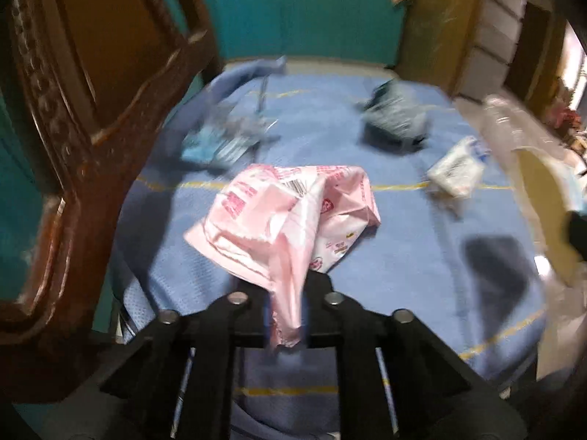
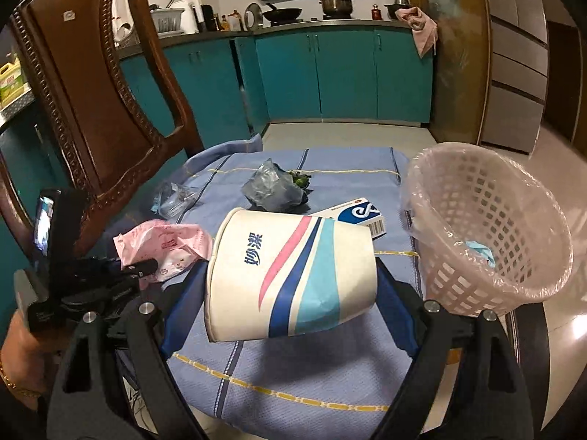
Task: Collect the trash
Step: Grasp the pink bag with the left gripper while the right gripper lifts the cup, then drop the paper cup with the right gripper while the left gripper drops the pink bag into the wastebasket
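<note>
Left fingers point(image 1: 284, 293) pinched on pink wrapper point(image 1: 279, 216), right fingers point(image 2: 293, 286) spread wide gripping paper cup point(image 2: 293, 275) beside basket point(image 2: 488, 234)

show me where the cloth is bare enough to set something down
Bare: the near cloth below the cup, and the strip between pink wrapper and dark bag. Crowded: far left by the clear plastic, and right beside the basket.
</note>
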`<state>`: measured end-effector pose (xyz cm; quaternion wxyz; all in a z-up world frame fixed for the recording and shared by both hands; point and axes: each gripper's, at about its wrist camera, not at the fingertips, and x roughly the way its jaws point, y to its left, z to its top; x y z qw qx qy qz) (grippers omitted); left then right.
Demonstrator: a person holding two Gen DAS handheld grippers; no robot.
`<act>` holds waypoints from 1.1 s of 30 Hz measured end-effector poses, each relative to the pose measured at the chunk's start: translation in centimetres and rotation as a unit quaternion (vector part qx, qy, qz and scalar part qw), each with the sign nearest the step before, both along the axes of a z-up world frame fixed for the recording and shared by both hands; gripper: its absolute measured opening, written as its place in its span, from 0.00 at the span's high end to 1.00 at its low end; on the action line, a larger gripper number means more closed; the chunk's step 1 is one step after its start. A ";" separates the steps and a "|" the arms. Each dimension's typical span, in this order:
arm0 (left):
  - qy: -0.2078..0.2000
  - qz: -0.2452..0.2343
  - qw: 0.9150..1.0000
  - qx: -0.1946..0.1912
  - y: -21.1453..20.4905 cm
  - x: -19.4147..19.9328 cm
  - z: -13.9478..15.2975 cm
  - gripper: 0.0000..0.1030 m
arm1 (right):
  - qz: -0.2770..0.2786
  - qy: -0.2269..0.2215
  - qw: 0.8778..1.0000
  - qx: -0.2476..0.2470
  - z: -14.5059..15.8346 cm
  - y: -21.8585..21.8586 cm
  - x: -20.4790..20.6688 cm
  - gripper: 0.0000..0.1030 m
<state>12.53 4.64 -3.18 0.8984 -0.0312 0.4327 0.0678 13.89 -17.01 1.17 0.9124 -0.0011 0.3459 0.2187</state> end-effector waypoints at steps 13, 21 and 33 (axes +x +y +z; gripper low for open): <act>-0.137 -0.014 0.990 -0.016 -2.0 -6.5 5.1 0.91 | -0.020 -0.040 0.999 -0.009 1.0 0.1 -1.9 0.18; -0.131 -0.009 0.991 -0.024 -1.4 -5.8 4.8 0.91 | -0.015 -0.032 0.999 -0.011 0.7 0.2 -1.7 0.18; -0.125 -0.011 0.992 -0.021 -1.7 -5.5 4.7 0.91 | -0.013 -0.028 0.999 -0.012 0.6 0.3 -1.8 0.18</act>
